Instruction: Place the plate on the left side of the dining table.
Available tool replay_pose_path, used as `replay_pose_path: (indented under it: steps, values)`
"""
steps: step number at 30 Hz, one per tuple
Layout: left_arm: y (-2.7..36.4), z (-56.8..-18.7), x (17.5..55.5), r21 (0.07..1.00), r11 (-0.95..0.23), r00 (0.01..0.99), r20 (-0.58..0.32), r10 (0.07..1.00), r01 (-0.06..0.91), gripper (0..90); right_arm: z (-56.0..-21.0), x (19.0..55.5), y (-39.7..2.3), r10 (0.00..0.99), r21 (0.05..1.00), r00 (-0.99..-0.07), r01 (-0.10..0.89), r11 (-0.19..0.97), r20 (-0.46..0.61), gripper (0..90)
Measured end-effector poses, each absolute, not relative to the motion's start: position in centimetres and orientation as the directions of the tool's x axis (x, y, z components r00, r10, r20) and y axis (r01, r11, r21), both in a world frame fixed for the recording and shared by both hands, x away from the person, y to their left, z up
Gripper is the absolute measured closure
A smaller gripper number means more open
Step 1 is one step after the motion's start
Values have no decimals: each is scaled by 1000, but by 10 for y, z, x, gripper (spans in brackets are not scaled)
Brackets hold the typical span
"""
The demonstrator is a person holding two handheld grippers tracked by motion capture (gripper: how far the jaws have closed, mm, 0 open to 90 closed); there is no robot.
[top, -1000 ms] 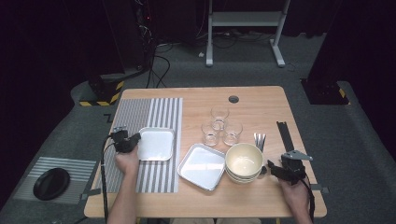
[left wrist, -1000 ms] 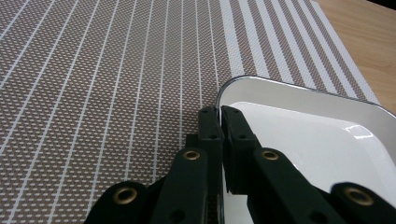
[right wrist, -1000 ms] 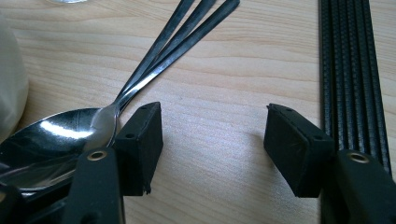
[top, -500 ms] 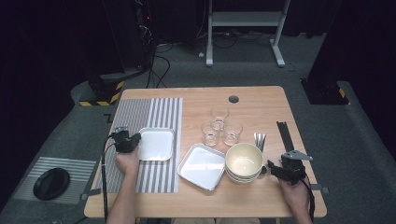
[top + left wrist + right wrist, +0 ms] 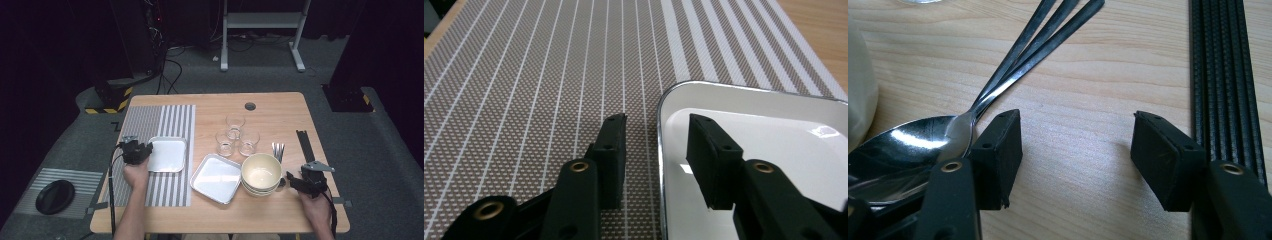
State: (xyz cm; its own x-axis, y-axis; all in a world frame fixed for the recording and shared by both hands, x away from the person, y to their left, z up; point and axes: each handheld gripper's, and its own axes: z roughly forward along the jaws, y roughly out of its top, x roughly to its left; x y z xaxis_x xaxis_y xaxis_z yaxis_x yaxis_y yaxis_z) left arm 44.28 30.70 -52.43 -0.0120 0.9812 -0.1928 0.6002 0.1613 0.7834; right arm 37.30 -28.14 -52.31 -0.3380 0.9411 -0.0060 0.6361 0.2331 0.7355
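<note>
Left gripper, jaws spread, straddles the rim of a glossy white square tray; right gripper spread beside spoons.

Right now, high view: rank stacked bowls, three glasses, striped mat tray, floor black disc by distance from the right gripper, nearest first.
From the right gripper:
1. Stacked bowls, just to its left, almost touching.
2. Three glasses, farther up the table, past the bowls.
3. Tray on the striped mat, across the table by the left gripper.
4. Black disc, off the table on the floor, far left.
</note>
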Motion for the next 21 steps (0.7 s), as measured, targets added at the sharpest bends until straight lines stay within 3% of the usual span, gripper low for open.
replay_pose_path:
  steps: [6, 11, 21]
  values:
    - [307, -515, 436, 796, 141, 0, -175, 985, 589, 519, -523, 373, -281, 941, 735, -338, 636, 233, -5, 371]
    - [308, -505, 426, 809, 82, 34, -125, 992, 582, 502, -523, 373, -281, 941, 735, -338, 636, 233, -6, 371]
    - [299, -494, 401, 818, 53, 83, -123, 989, 573, 472, -523, 373, -281, 941, 735, -338, 636, 233, -6, 371]
